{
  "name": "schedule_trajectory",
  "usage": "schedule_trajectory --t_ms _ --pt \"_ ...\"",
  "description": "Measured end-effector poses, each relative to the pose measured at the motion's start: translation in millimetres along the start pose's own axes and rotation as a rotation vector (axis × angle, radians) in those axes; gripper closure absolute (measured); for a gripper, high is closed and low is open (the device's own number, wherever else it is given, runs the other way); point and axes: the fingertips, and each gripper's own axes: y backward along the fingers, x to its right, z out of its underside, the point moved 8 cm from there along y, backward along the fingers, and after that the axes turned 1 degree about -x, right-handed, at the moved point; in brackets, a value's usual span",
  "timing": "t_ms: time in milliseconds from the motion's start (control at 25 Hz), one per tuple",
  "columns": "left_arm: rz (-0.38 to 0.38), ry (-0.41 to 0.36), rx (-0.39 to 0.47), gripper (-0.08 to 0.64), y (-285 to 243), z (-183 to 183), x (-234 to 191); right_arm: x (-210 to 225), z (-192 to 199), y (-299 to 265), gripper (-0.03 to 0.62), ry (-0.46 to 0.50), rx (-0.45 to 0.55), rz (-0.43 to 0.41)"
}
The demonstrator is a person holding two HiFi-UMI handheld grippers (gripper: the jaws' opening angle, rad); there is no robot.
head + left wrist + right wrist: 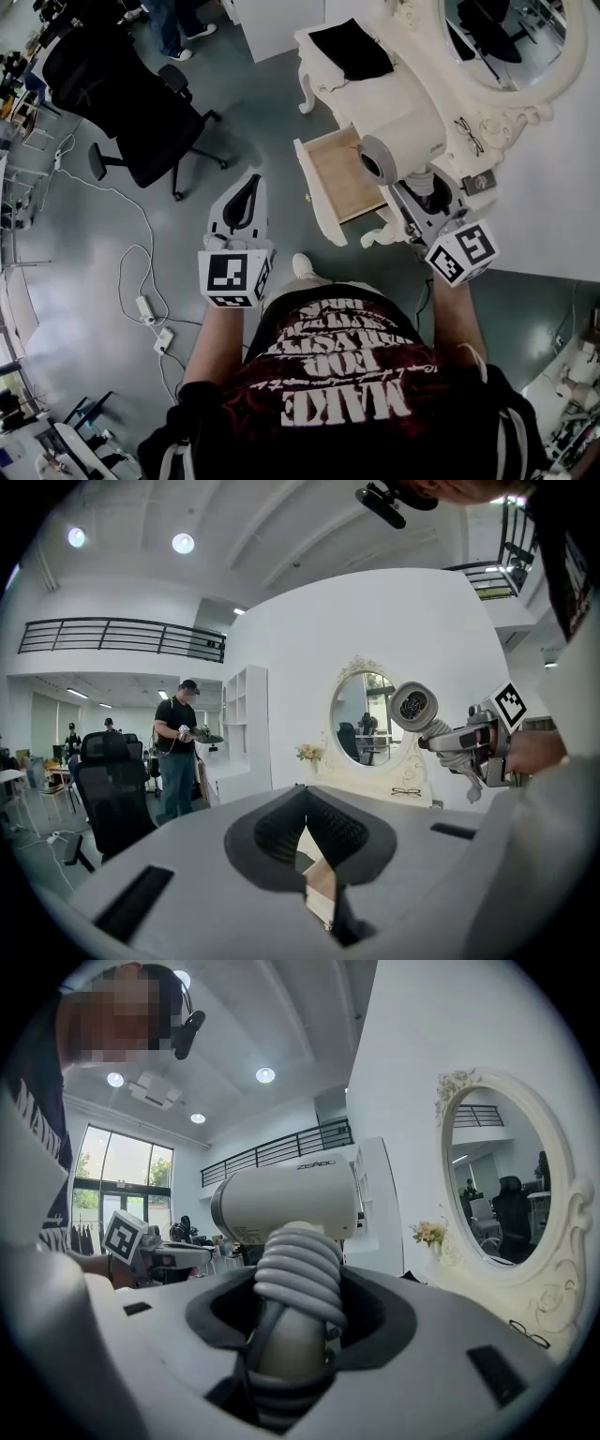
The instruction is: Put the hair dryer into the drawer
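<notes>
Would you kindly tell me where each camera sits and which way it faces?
Head view: on the person's head, facing steeply down at the open drawer; shirt and forearms show.
Left gripper view: on the left gripper, facing the mirror; its closed, empty jaws show.
Right gripper view: on the right gripper, facing along the dressing table; its jaws clamp the hair dryer.
Shared: all three show the hair dryer.

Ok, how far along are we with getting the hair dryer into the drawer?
Done: the drawer stands open. In hand: the right gripper clamps the hair dryer by its cord-wrapped handle, near the drawer. Still to do: lower it in and release.
</notes>
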Motion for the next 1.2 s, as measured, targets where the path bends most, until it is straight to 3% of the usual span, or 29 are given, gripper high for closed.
schedule_trajectory --t_ms 640,1000,1200 --pt "0.076 0.018 0.017 0.555 -38.2 11.9 -72.9 -14.1 -19.2 -60.8 0.365 0.008 -0.022 0.065" --pt "0.136 0.037 0.008 0.555 -56.2 21.1 -66.8 -11.3 -10.8 -58.1 0.364 -0.009 -0.085 0.096" --pt "0.112 0.037 -0.014 0.555 -58.2 27.9 -67.4 1.7 11.5 -69.1 0.364 -0.049 -0.128 0.083"
